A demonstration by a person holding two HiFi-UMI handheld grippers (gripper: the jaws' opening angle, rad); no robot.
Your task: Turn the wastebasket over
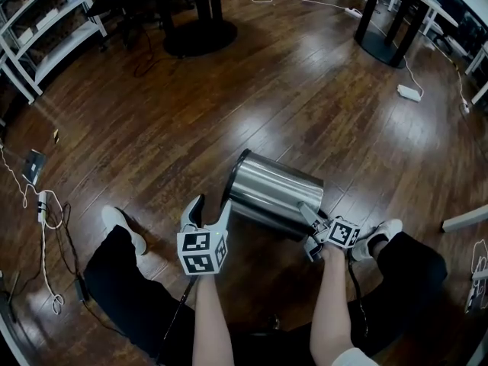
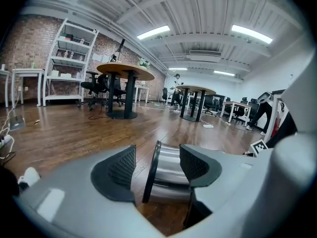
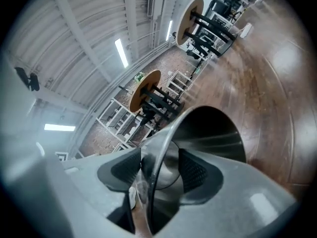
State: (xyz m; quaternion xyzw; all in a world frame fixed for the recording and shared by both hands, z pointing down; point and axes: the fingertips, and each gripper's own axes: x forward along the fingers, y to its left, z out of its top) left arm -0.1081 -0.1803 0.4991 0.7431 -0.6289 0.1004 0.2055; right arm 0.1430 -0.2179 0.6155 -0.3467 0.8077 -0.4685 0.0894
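Tipped wastebasket point(image 1: 274, 193) between shoes point(image 1: 122, 227), rims loose inside wide-apart left gripper point(image 1: 210, 208) and right gripper point(image 3: 158, 170).

Long ceiling lights point(image 2: 153, 32) give bright, even light, and shadows on the floor point(image 1: 305, 90) are soft and faint. The polished wood throws back pale patches of glare, and the steel wastebasket point(image 1: 274, 193) carries bright streaks along its side. The head view is sharp in the middle, bends strongly at its edges and darkens in the corners. Both gripper views are rounded fisheye pictures with black corners. The left gripper point(image 2: 156, 167) and right gripper point(image 3: 158, 170) look soft up close, and the right gripper view is hazy and washed out at its left.
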